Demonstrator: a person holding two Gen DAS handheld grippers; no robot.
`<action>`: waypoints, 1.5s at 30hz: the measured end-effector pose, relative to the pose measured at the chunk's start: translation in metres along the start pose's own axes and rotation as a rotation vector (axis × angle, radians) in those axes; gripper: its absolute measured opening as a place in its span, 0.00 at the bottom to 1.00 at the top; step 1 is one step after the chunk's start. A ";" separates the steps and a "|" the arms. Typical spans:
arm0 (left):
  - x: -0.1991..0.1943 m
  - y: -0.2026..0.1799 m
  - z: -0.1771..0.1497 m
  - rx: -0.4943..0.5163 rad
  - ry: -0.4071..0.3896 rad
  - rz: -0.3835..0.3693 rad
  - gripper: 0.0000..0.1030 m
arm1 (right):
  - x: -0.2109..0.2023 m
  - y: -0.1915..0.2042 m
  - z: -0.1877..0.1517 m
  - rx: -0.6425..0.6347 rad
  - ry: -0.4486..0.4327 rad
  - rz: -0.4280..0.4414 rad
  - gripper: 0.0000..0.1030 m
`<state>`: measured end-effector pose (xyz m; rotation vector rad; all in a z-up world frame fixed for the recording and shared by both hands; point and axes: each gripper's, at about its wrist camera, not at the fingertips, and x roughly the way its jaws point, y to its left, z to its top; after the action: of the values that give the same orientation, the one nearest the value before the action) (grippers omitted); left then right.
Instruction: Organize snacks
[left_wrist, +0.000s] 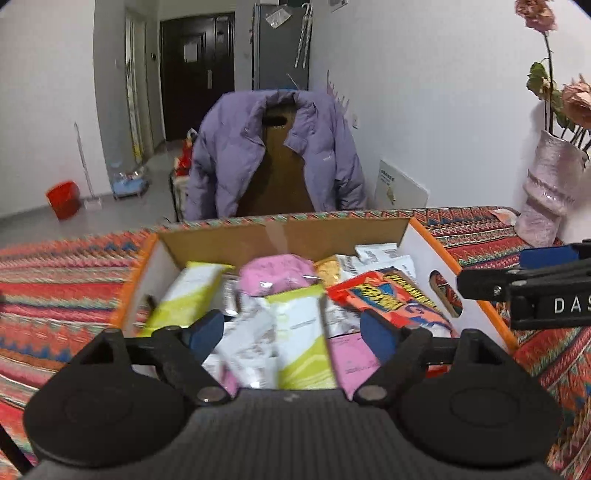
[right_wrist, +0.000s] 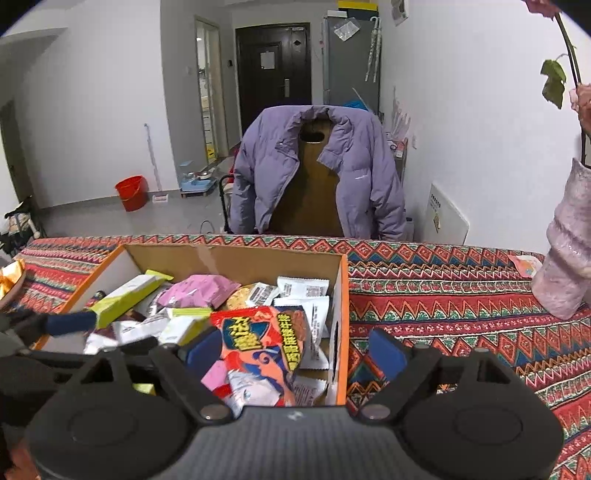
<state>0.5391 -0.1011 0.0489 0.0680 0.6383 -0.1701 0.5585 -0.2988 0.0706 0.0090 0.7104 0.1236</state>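
An open cardboard box (left_wrist: 236, 242) with orange edges stands on the patterned tablecloth and holds several snack packets. My left gripper (left_wrist: 290, 332) hovers open over the box's near side, above a yellow-green packet (left_wrist: 303, 343) and white packets; its pads touch nothing. A pink packet (left_wrist: 275, 275) and a red-and-blue packet (left_wrist: 384, 295) lie further in. In the right wrist view my right gripper (right_wrist: 295, 350) is open above the box's right wall (right_wrist: 341, 295), with the red-and-blue packet (right_wrist: 258, 339) lying under it, not held. One blue pad of the left gripper's fingers (right_wrist: 70, 321) shows at the left.
A pink vase (left_wrist: 546, 192) with dried flowers stands on the table at the far right. Behind the table is a chair draped with a purple jacket (left_wrist: 236, 147). A red bucket (right_wrist: 130, 192) sits on the floor. Tablecloth (right_wrist: 461, 295) lies bare to the right of the box.
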 end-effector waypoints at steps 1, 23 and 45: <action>-0.010 0.003 0.000 0.008 -0.008 0.007 0.82 | -0.007 0.001 -0.002 -0.001 -0.002 0.002 0.86; -0.144 0.048 -0.078 -0.076 -0.371 0.092 1.00 | -0.109 0.036 -0.101 -0.014 -0.379 0.035 1.00; -0.238 0.036 -0.179 -0.055 -0.327 0.086 1.00 | -0.193 0.056 -0.199 0.010 -0.461 0.055 1.00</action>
<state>0.2528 -0.0120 0.0479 0.0137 0.3131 -0.0773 0.2782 -0.2728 0.0479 0.0650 0.2500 0.1638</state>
